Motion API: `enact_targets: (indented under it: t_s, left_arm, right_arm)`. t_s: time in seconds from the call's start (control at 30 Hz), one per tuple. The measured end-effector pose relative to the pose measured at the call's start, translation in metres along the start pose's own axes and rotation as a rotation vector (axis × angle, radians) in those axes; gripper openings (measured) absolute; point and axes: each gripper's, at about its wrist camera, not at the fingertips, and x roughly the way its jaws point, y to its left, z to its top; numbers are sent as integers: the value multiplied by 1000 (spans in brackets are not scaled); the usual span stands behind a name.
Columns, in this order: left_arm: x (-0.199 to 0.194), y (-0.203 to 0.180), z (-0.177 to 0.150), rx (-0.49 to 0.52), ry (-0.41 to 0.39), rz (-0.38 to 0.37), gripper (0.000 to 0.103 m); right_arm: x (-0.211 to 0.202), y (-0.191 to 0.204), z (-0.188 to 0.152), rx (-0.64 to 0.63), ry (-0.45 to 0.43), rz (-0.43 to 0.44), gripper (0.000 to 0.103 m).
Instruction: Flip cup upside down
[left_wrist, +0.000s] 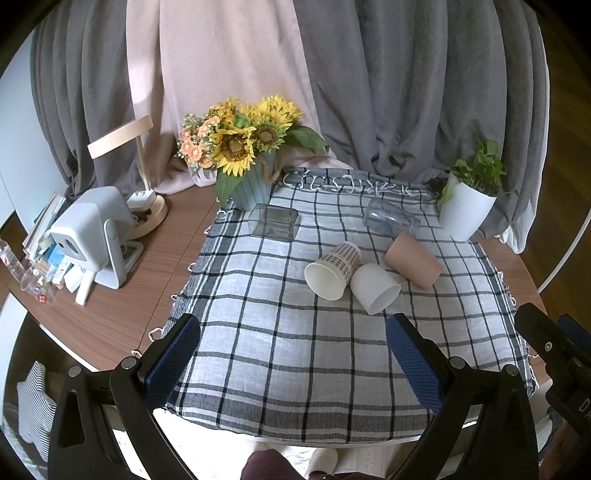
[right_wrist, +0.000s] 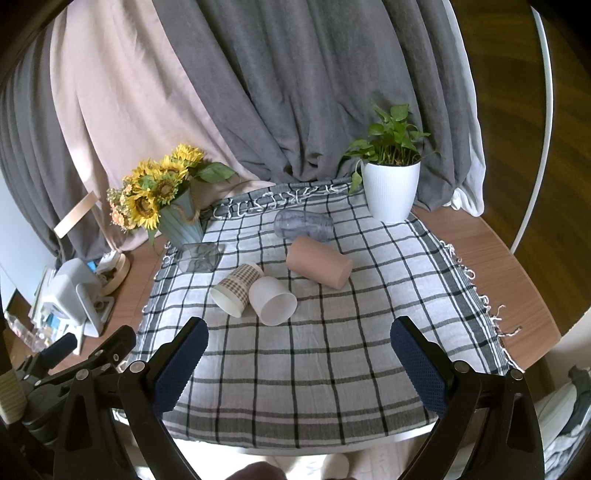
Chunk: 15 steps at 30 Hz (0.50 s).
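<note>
Several cups lie on their sides on a checked cloth (left_wrist: 280, 350). A plaid paper cup (left_wrist: 332, 270) (right_wrist: 237, 288), a white cup (left_wrist: 375, 288) (right_wrist: 272, 301) and a pink cup (left_wrist: 413, 259) (right_wrist: 319, 262) lie close together. A clear square glass (left_wrist: 274, 222) (right_wrist: 199, 256) and a clear round tumbler (left_wrist: 391, 217) (right_wrist: 303, 224) lie farther back. My left gripper (left_wrist: 293, 328) is open and empty above the cloth's near part. My right gripper (right_wrist: 299, 332) is open and empty, also short of the cups; it shows at the right edge of the left wrist view (left_wrist: 554, 354).
A sunflower vase (left_wrist: 251, 184) (right_wrist: 184, 218) stands at the cloth's back left. A white plant pot (left_wrist: 466, 210) (right_wrist: 390, 190) stands at the back right. A projector (left_wrist: 94, 236), lamp base (left_wrist: 147, 218) and books (left_wrist: 44, 243) sit on the wooden table's left. Curtains hang behind.
</note>
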Motion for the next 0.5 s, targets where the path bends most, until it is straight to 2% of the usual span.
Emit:
enact_targets:
  t_s: [0.5]
  left_arm:
    - [1, 0, 0, 2, 2, 3, 103]
  right_arm:
    - [3, 2, 0, 0, 6, 0, 100]
